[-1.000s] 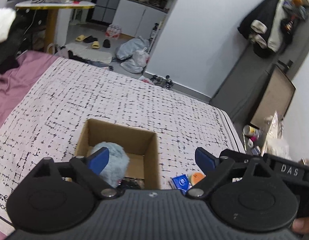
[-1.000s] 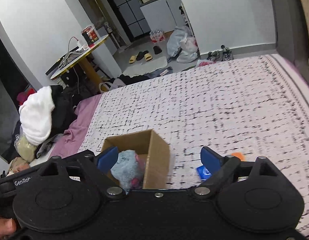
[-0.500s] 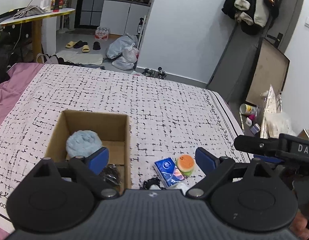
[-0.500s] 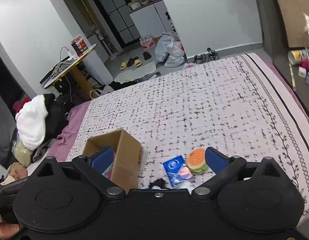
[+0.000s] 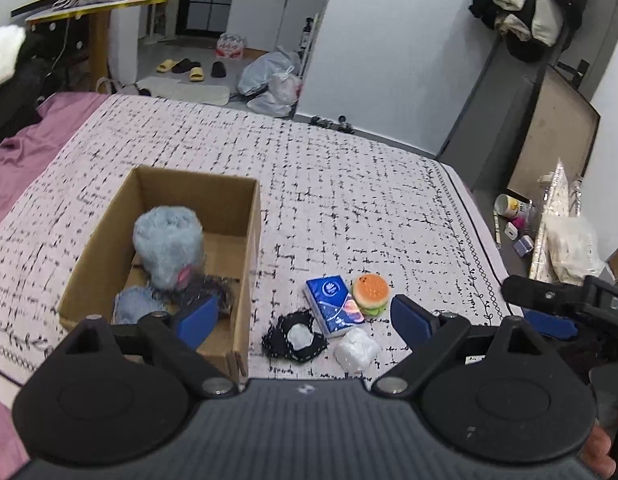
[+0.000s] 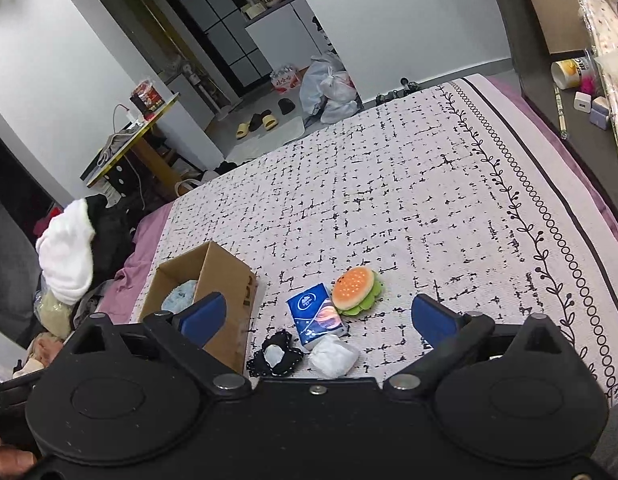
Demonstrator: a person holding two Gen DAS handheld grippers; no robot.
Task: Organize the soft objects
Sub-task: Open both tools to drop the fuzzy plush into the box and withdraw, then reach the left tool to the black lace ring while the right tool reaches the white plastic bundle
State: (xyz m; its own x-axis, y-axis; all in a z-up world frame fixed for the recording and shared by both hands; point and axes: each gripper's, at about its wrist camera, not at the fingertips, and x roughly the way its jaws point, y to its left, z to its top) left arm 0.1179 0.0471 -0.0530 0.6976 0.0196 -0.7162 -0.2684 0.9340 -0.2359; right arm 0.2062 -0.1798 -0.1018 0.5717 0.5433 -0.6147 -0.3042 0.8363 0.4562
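An open cardboard box [image 5: 109,220] [image 6: 225,272] stands on the patterned bed cover. In it lie a fluffy pale blue plush [image 5: 169,244], a small blue fuzzy piece [image 5: 135,306] and a dark tangled item [image 5: 213,286]. Right of the box lie a blue tissue pack [image 5: 334,306] [image 6: 316,316], a burger toy [image 5: 370,293] [image 6: 355,290], a black pouch with a pale piece on it [image 5: 295,338] [image 6: 275,356] and a white soft lump [image 5: 357,354] [image 6: 334,356]. My left gripper [image 5: 305,320] is open and empty above them. My right gripper [image 6: 319,316] is open and empty too.
The right gripper's body [image 5: 565,304] shows at the left wrist view's right edge. A purple sheet with piled clothes [image 6: 69,252] lies left of the box. A dark shelf with a cup and small items [image 5: 513,216] runs along the bed's right side. The floor beyond holds bags [image 5: 269,84] and slippers.
Both grippers have pulled back and shifted right from over the box. The tissue pack, burger toy, black pouch and white lump have come into full view. Both grippers stayed open.
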